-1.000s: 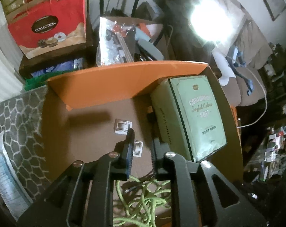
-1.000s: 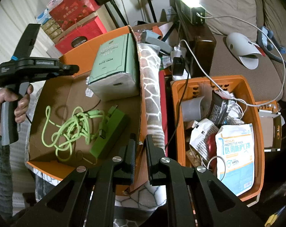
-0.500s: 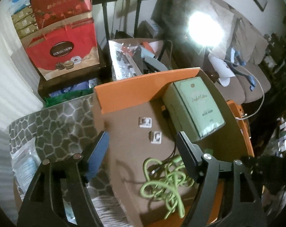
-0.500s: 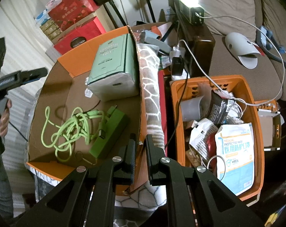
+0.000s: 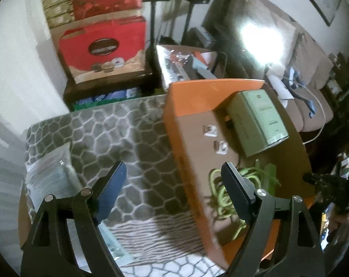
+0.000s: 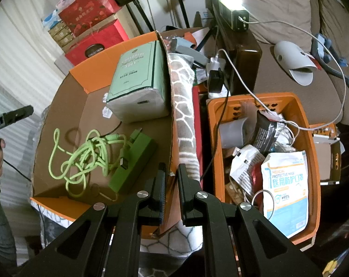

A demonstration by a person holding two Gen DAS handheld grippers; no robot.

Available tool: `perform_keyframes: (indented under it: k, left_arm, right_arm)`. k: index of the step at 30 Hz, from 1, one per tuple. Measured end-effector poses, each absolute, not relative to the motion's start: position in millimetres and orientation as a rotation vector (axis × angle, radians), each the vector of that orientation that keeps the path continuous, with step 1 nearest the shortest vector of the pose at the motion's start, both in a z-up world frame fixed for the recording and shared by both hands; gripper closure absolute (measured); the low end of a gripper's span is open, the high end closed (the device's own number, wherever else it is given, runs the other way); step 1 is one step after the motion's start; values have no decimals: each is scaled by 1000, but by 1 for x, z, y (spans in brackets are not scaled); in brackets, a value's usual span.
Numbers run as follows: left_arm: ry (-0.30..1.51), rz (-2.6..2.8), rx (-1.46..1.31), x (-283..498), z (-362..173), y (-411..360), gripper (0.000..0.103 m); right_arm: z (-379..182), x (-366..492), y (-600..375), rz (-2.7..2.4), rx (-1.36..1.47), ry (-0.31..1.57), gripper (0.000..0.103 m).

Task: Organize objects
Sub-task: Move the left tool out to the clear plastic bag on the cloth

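Two grippers show; the left gripper has its jaws spread wide and opening, nothing between them, above the patterned blanket beside the orange cardboard box; the right gripper has its jaws narrowed on the box's near side wall, one finger either side of the cardboard edge; inside the box lie a green cable, a green charger and a pale green tissue pack; an orange basket sits just beside.
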State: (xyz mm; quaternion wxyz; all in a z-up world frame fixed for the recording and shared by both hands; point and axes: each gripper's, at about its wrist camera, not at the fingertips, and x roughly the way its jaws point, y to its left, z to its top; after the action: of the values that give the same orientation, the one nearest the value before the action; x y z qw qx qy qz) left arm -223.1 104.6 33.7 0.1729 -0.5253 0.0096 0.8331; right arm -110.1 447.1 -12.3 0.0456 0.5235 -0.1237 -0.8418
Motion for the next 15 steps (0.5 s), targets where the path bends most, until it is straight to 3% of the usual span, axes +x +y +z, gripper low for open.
perform_keyframes:
  k: [8, 12, 15]
  left_arm:
    - [61, 2421, -1533, -211, 25, 54, 21]
    - [-5, 2423, -1559, -203, 23, 25, 9]
    - [-90, 2430, -1568, -196, 24, 1, 8]
  right_arm:
    - [-12, -110, 446, -2572, 1598, -382, 94]
    - [-12, -110, 446, -2572, 1599, -376, 94]
    - [-13, -109, 446, -2572, 1599, -379, 94]
